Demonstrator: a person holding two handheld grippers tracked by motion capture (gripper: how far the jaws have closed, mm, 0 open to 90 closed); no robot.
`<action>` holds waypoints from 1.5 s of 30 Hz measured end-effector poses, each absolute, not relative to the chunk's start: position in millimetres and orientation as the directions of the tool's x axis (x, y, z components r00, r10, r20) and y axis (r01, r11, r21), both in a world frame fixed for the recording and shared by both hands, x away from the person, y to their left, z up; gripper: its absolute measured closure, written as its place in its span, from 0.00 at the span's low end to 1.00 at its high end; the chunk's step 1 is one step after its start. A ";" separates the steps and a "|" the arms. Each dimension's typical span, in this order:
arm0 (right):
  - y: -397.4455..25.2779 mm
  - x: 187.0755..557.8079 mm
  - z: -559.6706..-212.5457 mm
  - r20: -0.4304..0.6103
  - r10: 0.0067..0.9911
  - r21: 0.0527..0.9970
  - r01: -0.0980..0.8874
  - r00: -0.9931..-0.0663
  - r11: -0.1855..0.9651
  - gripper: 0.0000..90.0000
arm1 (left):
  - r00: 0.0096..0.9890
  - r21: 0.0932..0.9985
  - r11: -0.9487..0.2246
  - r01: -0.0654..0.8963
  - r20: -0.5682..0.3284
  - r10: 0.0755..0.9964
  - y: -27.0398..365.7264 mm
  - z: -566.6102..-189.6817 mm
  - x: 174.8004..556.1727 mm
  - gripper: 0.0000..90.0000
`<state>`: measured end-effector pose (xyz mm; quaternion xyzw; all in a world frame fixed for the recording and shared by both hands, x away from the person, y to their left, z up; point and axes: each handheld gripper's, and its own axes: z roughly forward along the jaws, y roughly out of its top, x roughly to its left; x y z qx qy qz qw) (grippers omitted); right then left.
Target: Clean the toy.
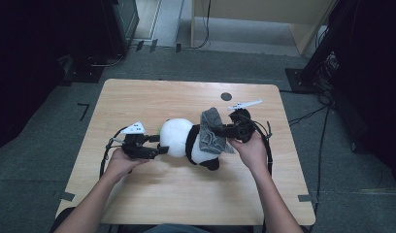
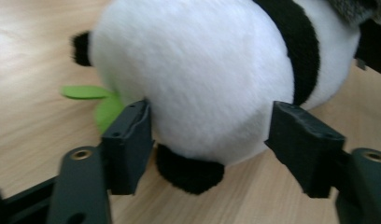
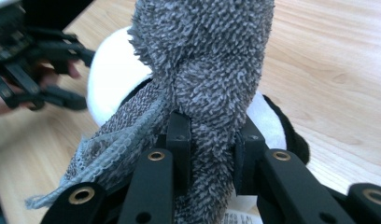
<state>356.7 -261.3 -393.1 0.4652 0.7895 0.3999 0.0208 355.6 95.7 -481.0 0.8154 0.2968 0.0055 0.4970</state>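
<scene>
Wooden table [image 1: 138,194]: grey cloth [image 3: 212,70] in right tool [image 3: 209,140], seemingly.

Light wood table [image 1: 152,97] is carrying a plush panda [image 1: 179,136], lying on its side directly on the top, sitting between the spread left jaws. Small dark round spot [image 1: 226,96] is showing on the tabletop, beyond the right jaws. Grey floor [image 1: 50,121] is surrounding the table.

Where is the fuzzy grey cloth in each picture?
High view: the grey cloth drapes over the panda toy, held by the right gripper.
Left gripper view: a grey bit at the top right corner.
Right gripper view: centre, pinched between the jaws.
Shared landmark: the panda toy.
</scene>
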 end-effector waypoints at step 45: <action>-156.9 374.1 -402.9 0.337 0.667 0.633 0.685 -0.664 0.362 0.82 | 0.780 0.823 -0.311 0.475 -0.230 0.582 70.2 -485.6 344.2 0.42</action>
